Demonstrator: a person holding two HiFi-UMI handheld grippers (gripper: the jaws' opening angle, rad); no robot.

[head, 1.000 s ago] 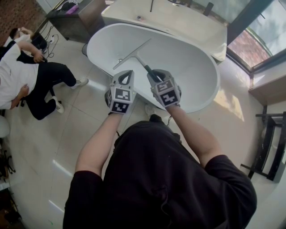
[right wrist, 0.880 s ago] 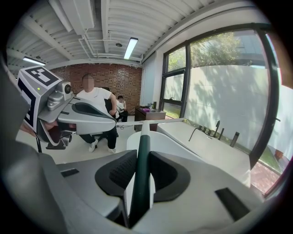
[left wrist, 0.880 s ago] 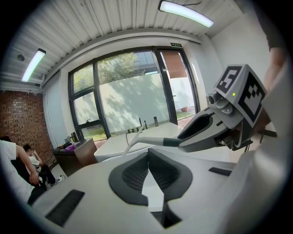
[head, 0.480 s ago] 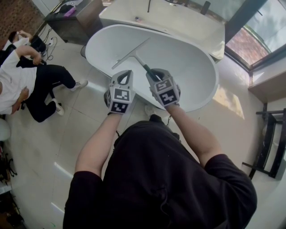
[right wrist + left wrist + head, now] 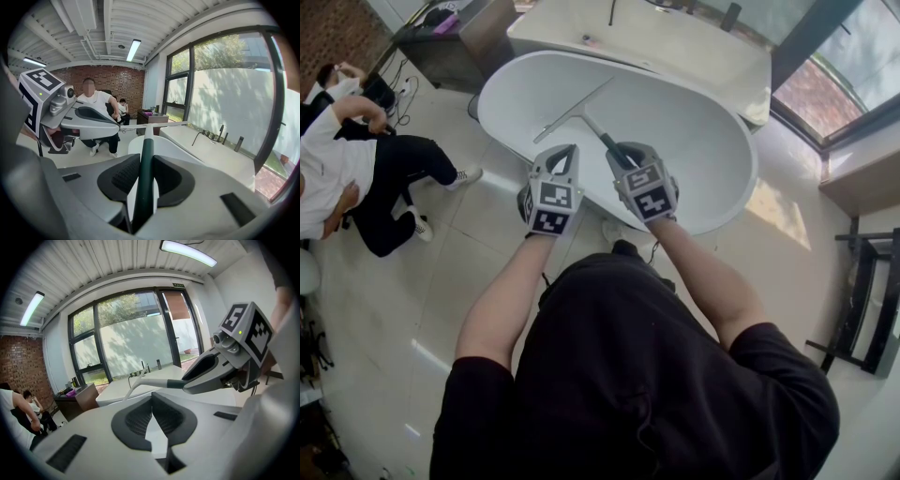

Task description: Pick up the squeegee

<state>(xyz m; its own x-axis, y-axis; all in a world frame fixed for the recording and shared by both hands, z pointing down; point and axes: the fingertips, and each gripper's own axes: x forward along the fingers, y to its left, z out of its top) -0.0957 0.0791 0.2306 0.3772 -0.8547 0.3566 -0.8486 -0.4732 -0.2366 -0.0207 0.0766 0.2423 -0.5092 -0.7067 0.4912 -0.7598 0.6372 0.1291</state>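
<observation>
The squeegee (image 5: 575, 110) has a long pale blade and a dark green handle, and it hangs above the white oval bathtub (image 5: 712, 178). My right gripper (image 5: 622, 153) is shut on the handle, which runs between its pads (image 5: 169, 180) in the right gripper view, with the blade (image 5: 159, 125) crosswise ahead. Just left of it, over the tub's near rim, my left gripper (image 5: 566, 155) is shut with nothing in it. The left gripper view shows its pads (image 5: 137, 417) meeting, and the right gripper (image 5: 186, 386) holding the squeegee shaft (image 5: 140, 383).
Two people (image 5: 352, 155) sit on the tiled floor at the left. A dark cabinet (image 5: 455, 42) stands beyond them. Behind the tub is a white ledge (image 5: 675, 42) with taps, below large windows. A black rack (image 5: 867, 314) stands at the right.
</observation>
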